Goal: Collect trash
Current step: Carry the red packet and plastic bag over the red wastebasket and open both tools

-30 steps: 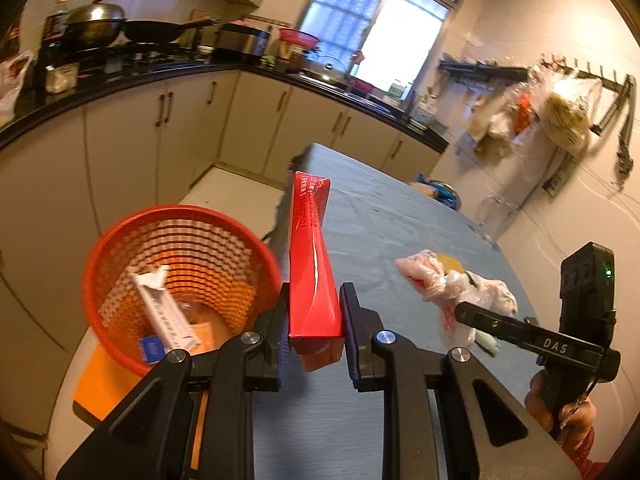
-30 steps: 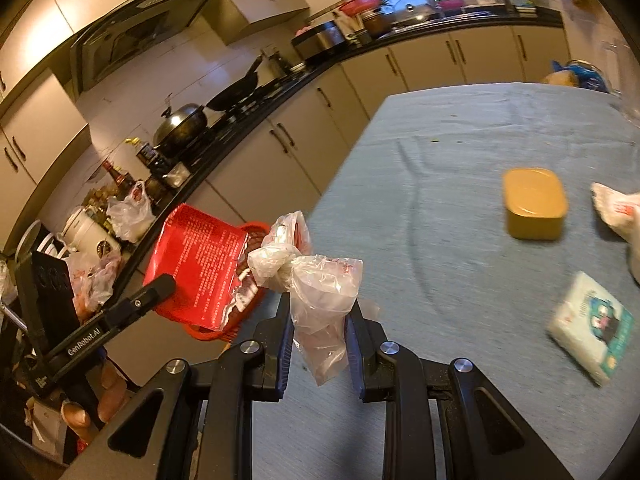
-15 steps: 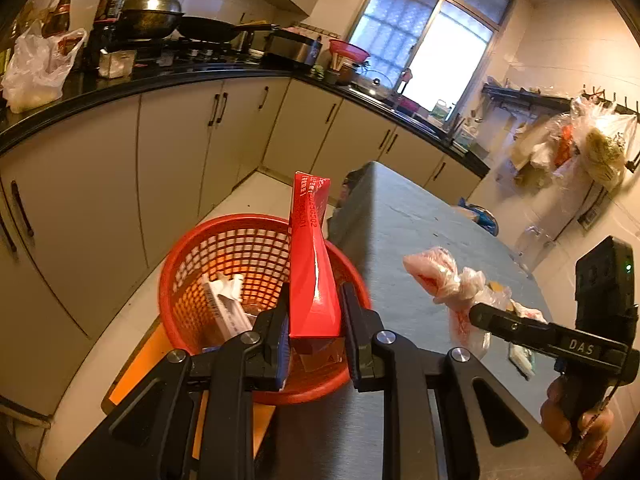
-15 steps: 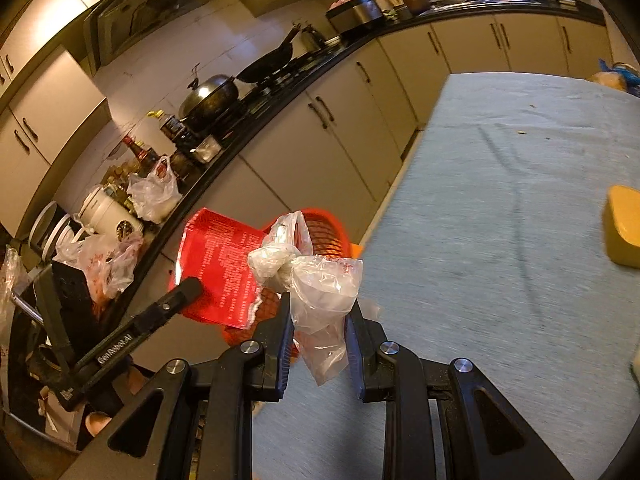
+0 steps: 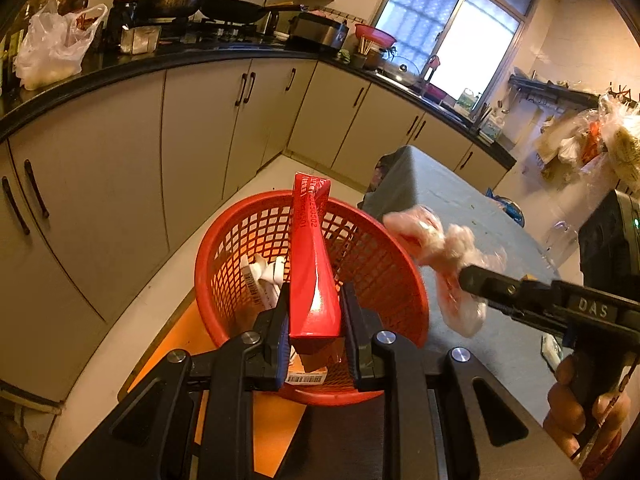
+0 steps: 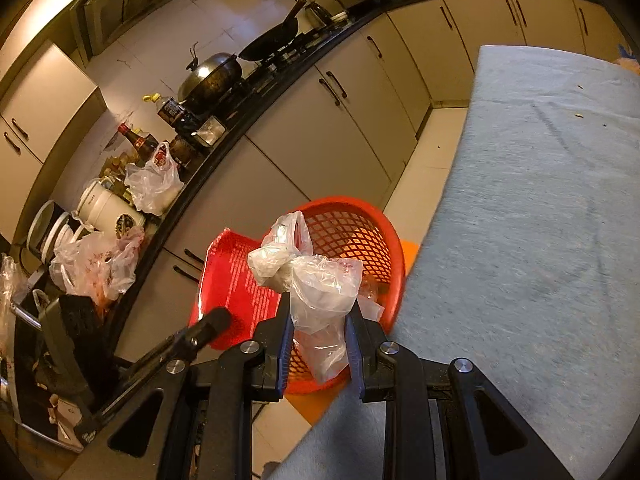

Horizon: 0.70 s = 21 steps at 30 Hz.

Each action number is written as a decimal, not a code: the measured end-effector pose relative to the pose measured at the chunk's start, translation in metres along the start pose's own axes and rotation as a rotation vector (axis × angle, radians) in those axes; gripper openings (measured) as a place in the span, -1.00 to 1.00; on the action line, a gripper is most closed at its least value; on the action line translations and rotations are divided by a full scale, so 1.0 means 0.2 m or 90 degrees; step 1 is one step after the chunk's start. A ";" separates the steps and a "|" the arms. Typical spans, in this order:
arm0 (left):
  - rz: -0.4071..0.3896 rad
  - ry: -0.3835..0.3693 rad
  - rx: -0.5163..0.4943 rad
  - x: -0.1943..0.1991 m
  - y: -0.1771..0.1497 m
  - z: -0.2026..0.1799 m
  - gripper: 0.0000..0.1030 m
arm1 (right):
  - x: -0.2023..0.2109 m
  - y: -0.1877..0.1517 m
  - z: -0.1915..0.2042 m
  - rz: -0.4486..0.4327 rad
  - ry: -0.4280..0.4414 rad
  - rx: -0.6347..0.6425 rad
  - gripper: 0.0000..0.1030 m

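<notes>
So the grey cloth-covered counter (image 6: 540,200) is pretty much bare across the stretch you can see, just a few tiny crumbs near its far end. Down on the pale tiled floor (image 5: 132,344) right beside its edge sits 1 red mesh basket (image 5: 240,240), standing on an orange mat (image 5: 276,428) with some boxes and wrappers already inside.

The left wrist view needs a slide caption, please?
Left claw holds red packet over orange basket; right claw brings plastic bag.
</notes>
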State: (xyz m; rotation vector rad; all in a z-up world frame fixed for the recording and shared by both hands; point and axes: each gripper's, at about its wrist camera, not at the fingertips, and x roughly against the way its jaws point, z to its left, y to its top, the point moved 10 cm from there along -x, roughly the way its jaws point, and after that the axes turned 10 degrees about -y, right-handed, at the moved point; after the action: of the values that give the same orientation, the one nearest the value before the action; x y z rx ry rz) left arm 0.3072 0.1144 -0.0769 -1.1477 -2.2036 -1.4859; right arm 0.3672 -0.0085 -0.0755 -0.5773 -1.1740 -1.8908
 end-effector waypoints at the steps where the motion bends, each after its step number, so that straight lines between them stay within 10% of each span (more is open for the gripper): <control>1: 0.002 0.005 0.000 -0.01 0.00 0.01 -0.59 | -0.02 0.00 0.00 0.004 -0.001 -0.002 -0.50; 21: 0.005 0.011 0.012 -0.03 -0.01 0.02 -0.58 | -0.21 0.01 0.00 0.048 -0.009 0.000 -0.33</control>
State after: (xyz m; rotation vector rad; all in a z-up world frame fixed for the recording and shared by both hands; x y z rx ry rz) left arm 0.3114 0.1144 -0.0830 -1.1319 -2.1939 -1.4628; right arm 0.3933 0.0077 -0.1049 -0.6271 -1.1464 -1.8257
